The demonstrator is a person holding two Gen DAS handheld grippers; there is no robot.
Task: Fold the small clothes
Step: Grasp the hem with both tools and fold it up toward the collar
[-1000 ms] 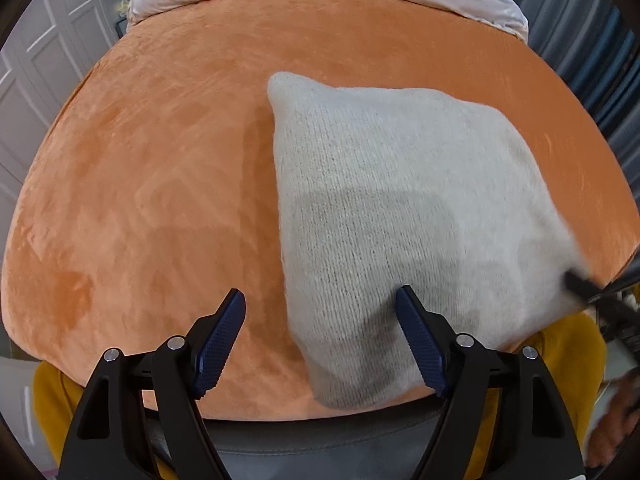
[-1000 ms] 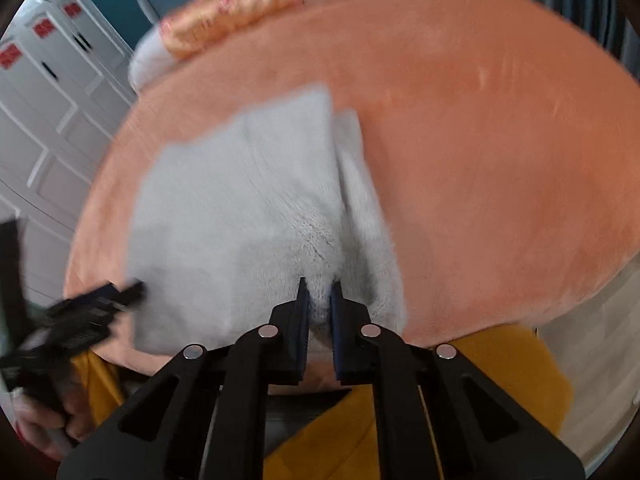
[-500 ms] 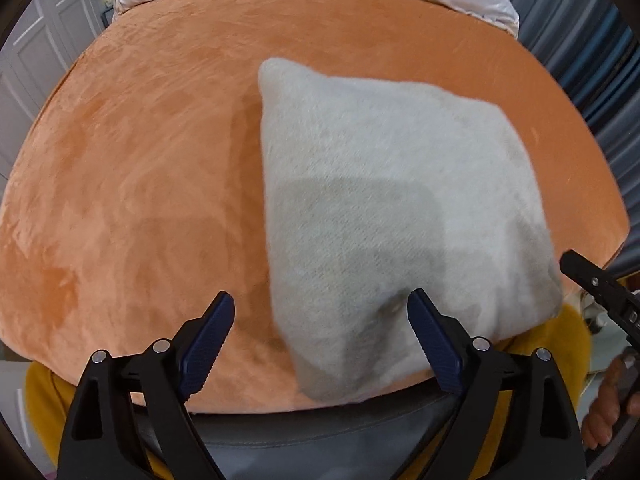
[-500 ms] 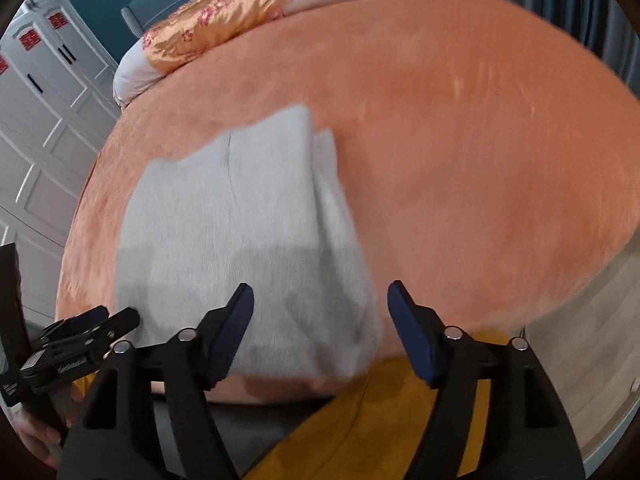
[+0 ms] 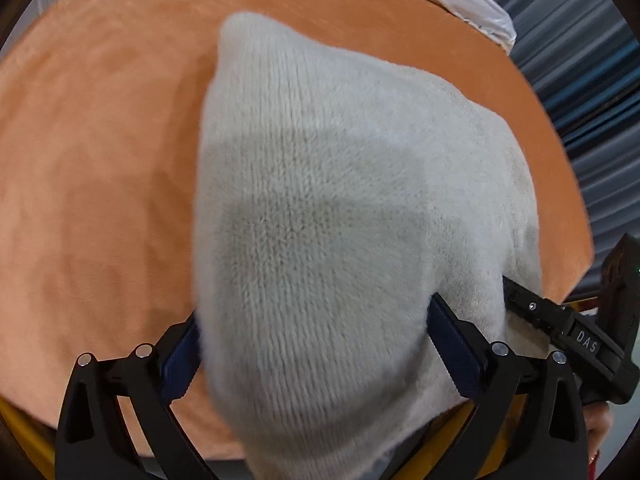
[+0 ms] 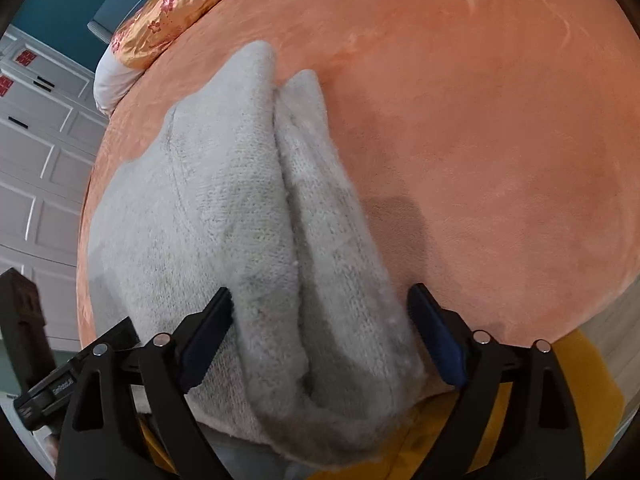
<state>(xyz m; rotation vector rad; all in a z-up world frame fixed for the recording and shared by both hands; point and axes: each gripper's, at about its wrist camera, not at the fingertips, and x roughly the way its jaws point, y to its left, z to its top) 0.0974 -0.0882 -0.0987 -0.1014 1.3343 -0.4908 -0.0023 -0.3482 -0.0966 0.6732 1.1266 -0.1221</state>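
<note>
Both the left hand-held gripper and right hand-held gripper gape wide, straddling the grey knit garment's near edge on the orange bed, apparently to pinch it for another fold.

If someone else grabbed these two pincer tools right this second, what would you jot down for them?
Left gripper: jaws open, straddling the near edge of the grey knit garment.
Right gripper: jaws open, astride the same near edge, at the end with the lengthwise crease.
The garment lies folded into a rough rectangle on the orange blanket, its near edge overhanging the bed's edge.
Done: sides folded in.
Left: probably grip the near edge and fold it away from you.
</note>
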